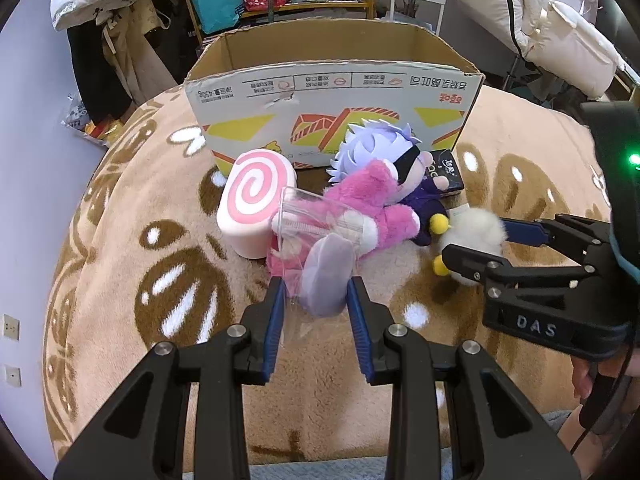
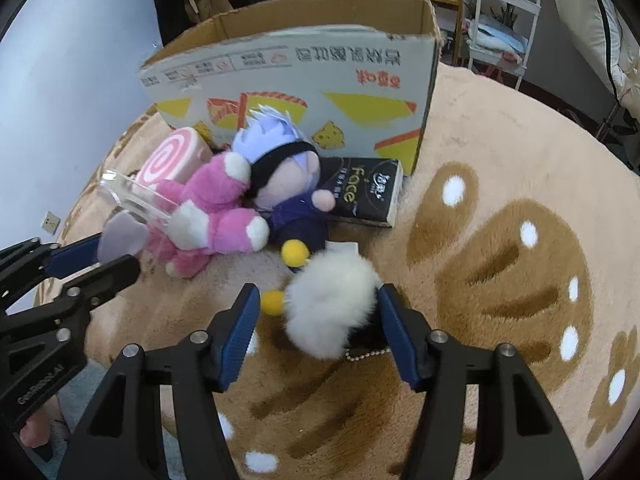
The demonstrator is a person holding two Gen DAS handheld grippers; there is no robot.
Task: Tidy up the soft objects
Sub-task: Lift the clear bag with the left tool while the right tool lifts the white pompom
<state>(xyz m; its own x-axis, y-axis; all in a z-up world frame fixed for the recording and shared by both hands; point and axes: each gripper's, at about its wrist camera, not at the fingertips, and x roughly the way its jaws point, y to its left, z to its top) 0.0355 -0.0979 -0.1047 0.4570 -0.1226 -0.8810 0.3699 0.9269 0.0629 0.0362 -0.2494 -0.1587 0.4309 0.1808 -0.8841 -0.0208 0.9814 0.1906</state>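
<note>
My left gripper (image 1: 316, 284) is shut on the lavender ear or foot (image 1: 326, 280) of a pink plush (image 1: 360, 196) lying on the rug. A clear plastic cup (image 1: 316, 220) lies over that plush. My right gripper (image 2: 318, 292) stands open around a white fluffy toy (image 2: 332, 308) with yellow feet and a bead chain; its left pad is clear of the fur. Beside the pink plush lie a doll with lavender hair and a black blindfold (image 2: 280, 148) and a pink swirl roll cushion (image 1: 252, 196). An open cardboard box (image 1: 332, 92) stands just behind them.
A black tissue pack (image 2: 364, 192) lies against the box's right front corner. Everything rests on a beige and brown plush rug (image 2: 500, 208). Behind the box are shelves, hanging coats and a white trolley (image 1: 420, 0). A person's hand shows at the lower right of the left wrist view.
</note>
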